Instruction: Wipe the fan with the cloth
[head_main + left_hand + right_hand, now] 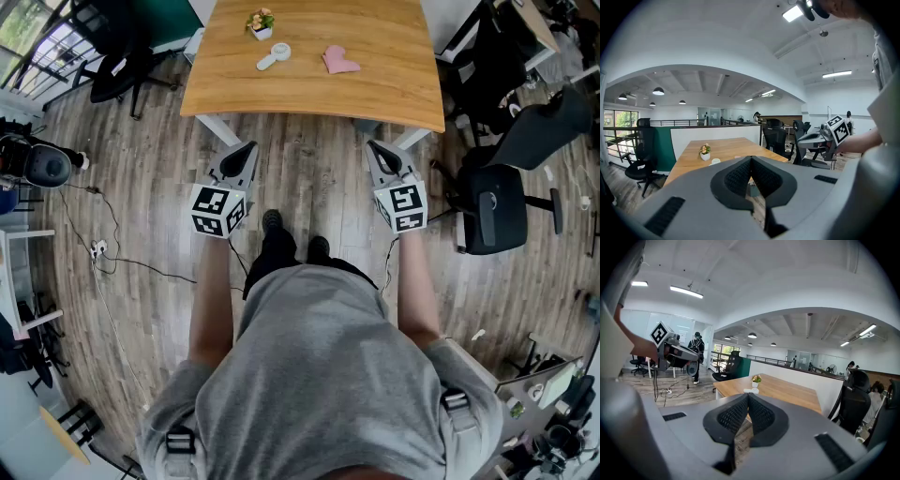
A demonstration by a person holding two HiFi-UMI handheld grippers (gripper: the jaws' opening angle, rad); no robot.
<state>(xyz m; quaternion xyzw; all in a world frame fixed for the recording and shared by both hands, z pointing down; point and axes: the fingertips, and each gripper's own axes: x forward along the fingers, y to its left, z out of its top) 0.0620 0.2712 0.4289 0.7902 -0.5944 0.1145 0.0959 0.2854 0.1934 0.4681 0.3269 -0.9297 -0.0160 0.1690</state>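
Note:
On the wooden table [394, 89] lie a small white hand fan [275, 56] and a pink cloth [338, 61], a short gap apart. Both grippers hover over the floor just short of the table's near edge, well away from both objects. My left gripper [249, 148] is shut with nothing in it, and so is my right gripper [373, 147]. In the left gripper view the closed jaws [751, 161] point at the table, with the fan [716, 161] just visible above them. The right gripper view shows shut jaws [747, 397] and the fan [751, 391] beyond; the cloth is hidden there.
A small potted plant [261, 22] stands behind the fan. A black office chair [497, 202] sits right of the table, another [117, 66] at its left end. Cables [103, 253] trail over the wooden floor at my left. Table legs [220, 127] stand just ahead of the grippers.

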